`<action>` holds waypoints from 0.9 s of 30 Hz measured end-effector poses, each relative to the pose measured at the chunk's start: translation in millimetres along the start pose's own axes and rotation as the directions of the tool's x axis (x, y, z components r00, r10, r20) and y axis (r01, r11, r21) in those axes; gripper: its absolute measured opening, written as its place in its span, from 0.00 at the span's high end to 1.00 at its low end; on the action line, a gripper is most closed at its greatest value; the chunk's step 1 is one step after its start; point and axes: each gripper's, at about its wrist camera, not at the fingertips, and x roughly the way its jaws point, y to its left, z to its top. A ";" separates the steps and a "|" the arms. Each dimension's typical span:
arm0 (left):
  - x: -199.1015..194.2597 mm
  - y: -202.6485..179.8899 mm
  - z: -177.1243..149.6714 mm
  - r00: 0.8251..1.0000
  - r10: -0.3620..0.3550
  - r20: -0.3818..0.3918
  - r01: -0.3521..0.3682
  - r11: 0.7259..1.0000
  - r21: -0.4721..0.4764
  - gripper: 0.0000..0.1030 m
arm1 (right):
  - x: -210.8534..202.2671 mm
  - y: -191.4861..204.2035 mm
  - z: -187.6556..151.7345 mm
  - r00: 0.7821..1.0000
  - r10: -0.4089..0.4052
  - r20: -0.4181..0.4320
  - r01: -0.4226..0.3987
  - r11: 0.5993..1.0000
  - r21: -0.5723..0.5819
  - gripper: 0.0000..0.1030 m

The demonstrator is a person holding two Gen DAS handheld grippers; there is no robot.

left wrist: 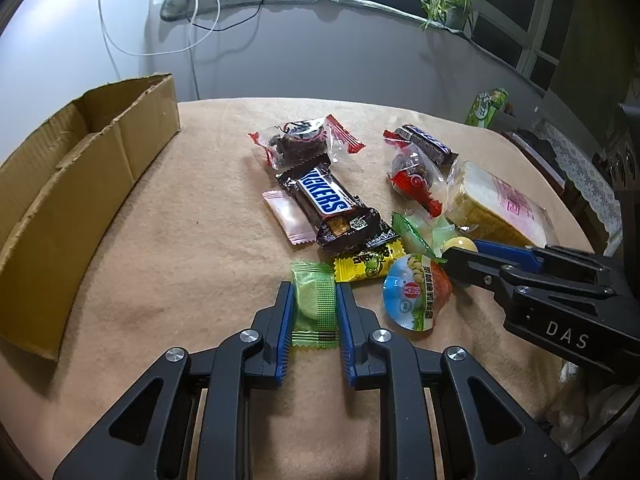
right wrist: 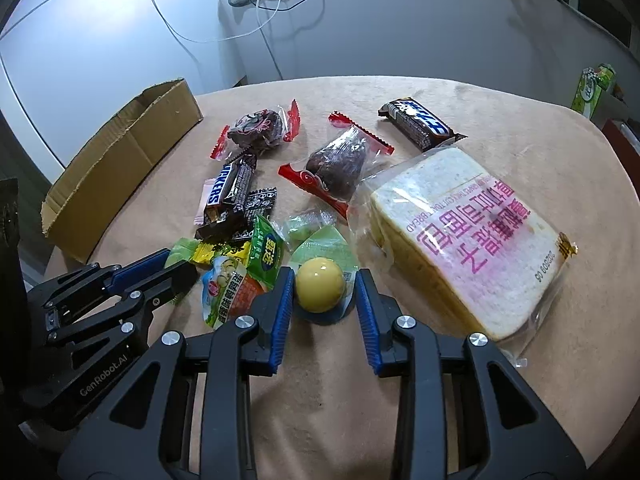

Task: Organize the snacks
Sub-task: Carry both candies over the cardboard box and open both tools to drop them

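A cardboard box (left wrist: 86,184) lies open along the left edge of the tan cloth-covered table (left wrist: 192,240), its near end cut off by the frame; a wide bare strip of cloth separates it from the snack pile, leaving free room for travel toward it. The left gripper (left wrist: 313,304) stands at the near side of the pile with its blue pads closed on a small green wrapped sweet (left wrist: 314,300), which lies flat on the cloth just short of a yellow packet (left wrist: 366,264). Beyond these, a Snickers bar (left wrist: 324,200) rests on a pink sachet (left wrist: 289,218), with a red-ended dark pastry (left wrist: 298,142) behind it. The middle of the pile is crowded: wrappers overlap, and their lower edges are hidden. A round sealed cup (left wrist: 414,292) lies between the two tools. The right gripper (right wrist: 323,300) straddles a yellow ball (right wrist: 320,285) in clear wrapping; the left pad touches it, the right pad stands apart, so the jaws are not clamped. To its right a bagged loaf of sliced bread (right wrist: 460,240) lies close beside the outer finger, leaving little clearance. A second dark pastry (right wrist: 340,164) and a dark bar (right wrist: 418,122) lie farther back. A green carton (right wrist: 590,90) sits off the table's far right edge, partly cut off.
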 end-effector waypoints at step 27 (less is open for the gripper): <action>-89.2 71.6 21.9 0.974 0.098 0.203 -0.069 0.987 -0.143 0.81 | -39.2 104.9 55.0 0.984 0.136 0.118 -0.116 0.981 -0.157 0.69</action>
